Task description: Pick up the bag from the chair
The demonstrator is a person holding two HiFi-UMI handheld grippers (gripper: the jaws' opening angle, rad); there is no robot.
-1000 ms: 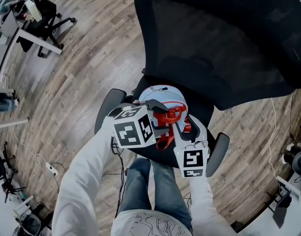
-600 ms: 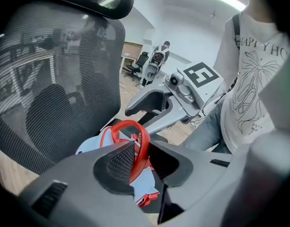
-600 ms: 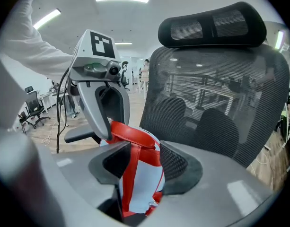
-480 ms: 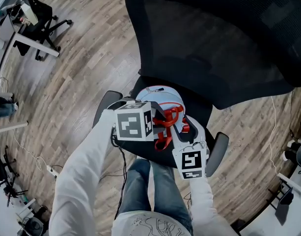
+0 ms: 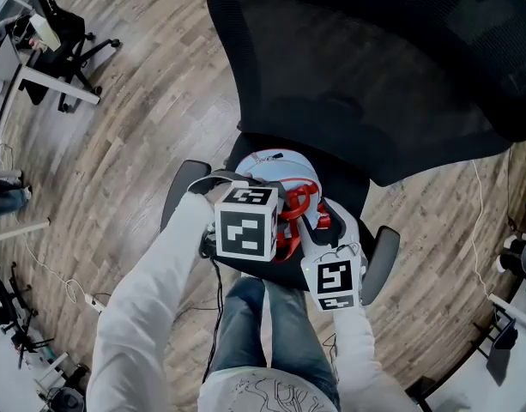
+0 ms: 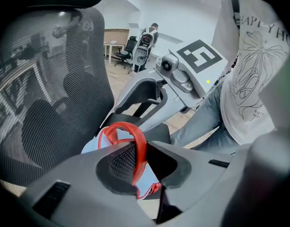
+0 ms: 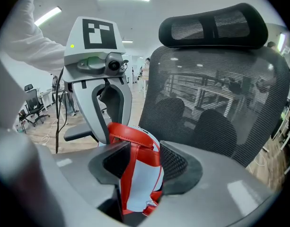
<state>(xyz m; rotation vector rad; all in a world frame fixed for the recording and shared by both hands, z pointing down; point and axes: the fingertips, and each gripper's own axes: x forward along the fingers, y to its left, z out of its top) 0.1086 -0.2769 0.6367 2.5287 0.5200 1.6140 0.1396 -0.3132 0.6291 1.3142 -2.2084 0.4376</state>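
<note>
Bag (image 5: 275,171): pale blue, with red handles (image 5: 299,204). It sits on the chair (image 5: 374,75), on the seat just in front of the backrest and between the two armrests. In the head view it looks to be resting on the cushion. No gap shows under it, though the grippers cover much of its near side.

Left hand-held gripper (image 6: 141,160): reaches in from the chair's front edge. Its jaws are pinched together on one red handle loop. The strap runs down between the pads with no daylight on either side, and the loop arches up past the jaws toward the backrest.

Right hand-held gripper (image 7: 142,167): also at the chair's front, just beside the left one. Its jaws are closed around the other red strap, which is pressed to the near pad. The bag's pale body shows below, between the pads.

Progress, as a judgement: reach and grasp are done, with both handles taken, one per gripper. The lift is not yet done, since the bag sits low on the seat and the straps are not visibly pulled taut.

Left to do: raise both grippers together, up and toward the chair's front, until the bag hangs free of the cushion and armrests.
</note>
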